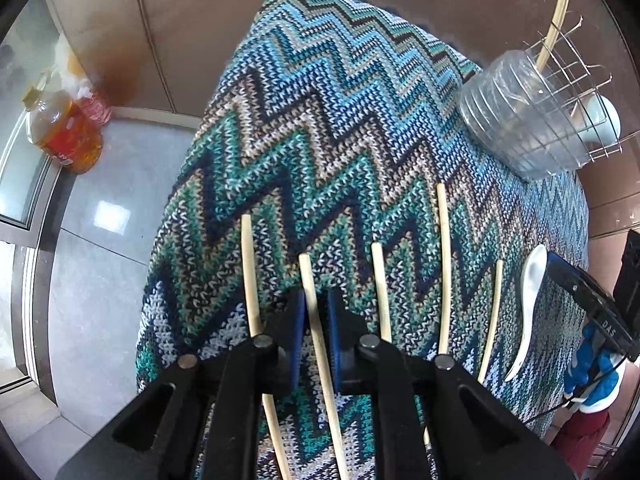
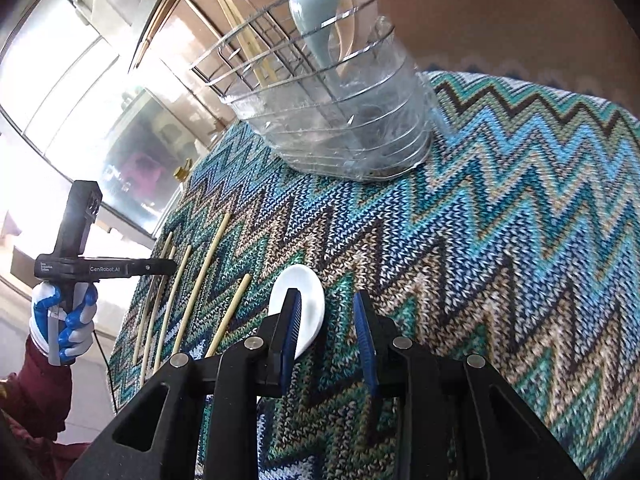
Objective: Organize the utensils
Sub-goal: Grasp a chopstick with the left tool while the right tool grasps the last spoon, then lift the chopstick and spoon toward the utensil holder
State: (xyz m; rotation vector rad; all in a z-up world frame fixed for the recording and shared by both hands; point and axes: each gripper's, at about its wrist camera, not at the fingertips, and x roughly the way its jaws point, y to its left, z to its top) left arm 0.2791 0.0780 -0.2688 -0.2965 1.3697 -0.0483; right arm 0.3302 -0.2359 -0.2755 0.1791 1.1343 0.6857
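Between your left gripper point(image 1: 316, 312) pads: one chopstick point(image 1: 316, 320), clamped.
Your right gripper point(image 2: 326, 316) gapes beside the white spoon point(image 2: 298, 304); some utensils already fill the rack point(image 2: 304, 80), five remain.

Black left hand-held gripper point(image 2: 172, 267), side of body: "GenRobot.AI" is printed in white.
Black right hand-held gripper point(image 1: 554, 264), side of body: "DAS" is read; the rest is hidden.

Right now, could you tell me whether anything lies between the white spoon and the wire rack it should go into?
Nothing visible does. Between the white spoon and the wire rack there is only bare zigzag cloth; the loose chopsticks lie off to the side.
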